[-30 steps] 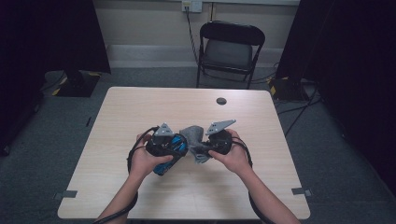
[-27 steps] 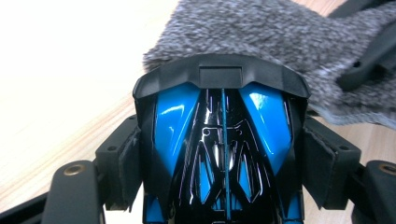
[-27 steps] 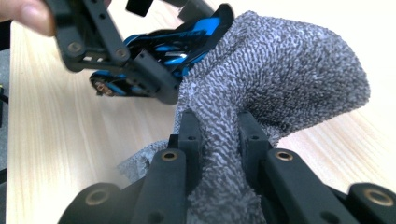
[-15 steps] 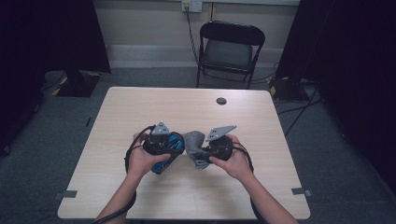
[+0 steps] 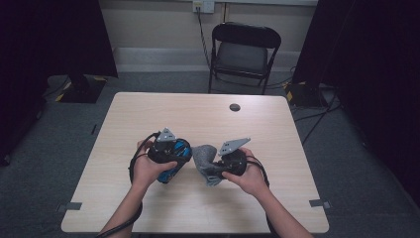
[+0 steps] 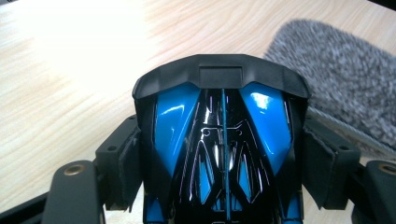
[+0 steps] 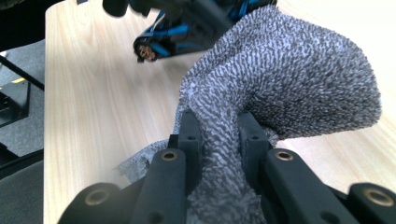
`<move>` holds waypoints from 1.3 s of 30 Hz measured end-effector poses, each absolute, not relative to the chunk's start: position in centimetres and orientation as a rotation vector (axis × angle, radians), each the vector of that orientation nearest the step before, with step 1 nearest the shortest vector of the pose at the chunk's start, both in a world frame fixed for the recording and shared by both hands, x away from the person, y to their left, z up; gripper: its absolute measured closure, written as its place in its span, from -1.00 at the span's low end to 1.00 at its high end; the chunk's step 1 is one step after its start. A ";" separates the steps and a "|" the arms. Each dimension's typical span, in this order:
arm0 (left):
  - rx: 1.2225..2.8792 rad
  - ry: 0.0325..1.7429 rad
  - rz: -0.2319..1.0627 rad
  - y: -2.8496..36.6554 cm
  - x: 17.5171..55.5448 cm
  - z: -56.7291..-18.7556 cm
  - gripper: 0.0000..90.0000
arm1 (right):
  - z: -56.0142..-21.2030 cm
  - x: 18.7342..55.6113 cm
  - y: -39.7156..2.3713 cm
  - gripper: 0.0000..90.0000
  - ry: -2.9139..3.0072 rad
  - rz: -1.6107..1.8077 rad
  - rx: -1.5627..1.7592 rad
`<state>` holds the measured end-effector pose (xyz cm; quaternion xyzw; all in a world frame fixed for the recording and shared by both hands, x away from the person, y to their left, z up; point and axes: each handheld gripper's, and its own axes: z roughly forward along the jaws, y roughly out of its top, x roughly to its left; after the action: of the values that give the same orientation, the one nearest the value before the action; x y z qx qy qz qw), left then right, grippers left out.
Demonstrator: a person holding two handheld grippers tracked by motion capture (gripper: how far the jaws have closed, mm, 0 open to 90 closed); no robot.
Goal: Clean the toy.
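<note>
No readable writing on either item. Your left gripper (image 5: 171, 161) clamps glossy blue-and-black plastic object (image 6: 223, 140), pads against its 2 sides, low over table (image 5: 148, 119). Your right gripper (image 7: 218, 126) pinches fuzzy grey sock (image 7: 289, 74), bunched, draping onto table just beside blue-and-black plastic object.

High view: desk (image 5: 148, 119) evenly lit from above, room edges pretty much black. Left gripper view: big blown-out glare patch on wood, sharp highlights on glossy blue-black toy car (image 6: 222, 140). Right gripper view: grey fuzzy cloth (image 7: 280, 79) crisp, top edge blurry.
</note>
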<state>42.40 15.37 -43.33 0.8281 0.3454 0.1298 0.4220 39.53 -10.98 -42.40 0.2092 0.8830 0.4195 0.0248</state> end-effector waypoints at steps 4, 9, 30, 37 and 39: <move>2.054 0.877 0.329 16.0 42.5 -42.9 -0.43 | -42.6 39.4 -11.2 0.69 2.743 1.276 0.648; 2.043 0.876 0.324 16.2 42.3 -42.4 -0.43 | -42.6 40.0 -11.9 0.69 2.721 1.255 0.696; 2.064 0.752 0.268 13.0 41.0 -41.4 -0.43 | -38.7 44.1 -12.6 0.69 2.596 1.241 0.783; 2.078 0.730 0.252 12.3 40.8 -41.6 -0.43 | -38.4 43.9 -10.8 0.68 2.637 1.266 0.719; 2.082 0.730 0.260 12.5 40.9 -41.7 -0.43 | -38.4 43.8 -10.5 0.68 2.652 1.256 0.704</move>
<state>40.86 12.55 -41.72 0.8398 0.2945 0.1049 0.4438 43.79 -10.53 -38.42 0.2330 0.8771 0.4155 0.0619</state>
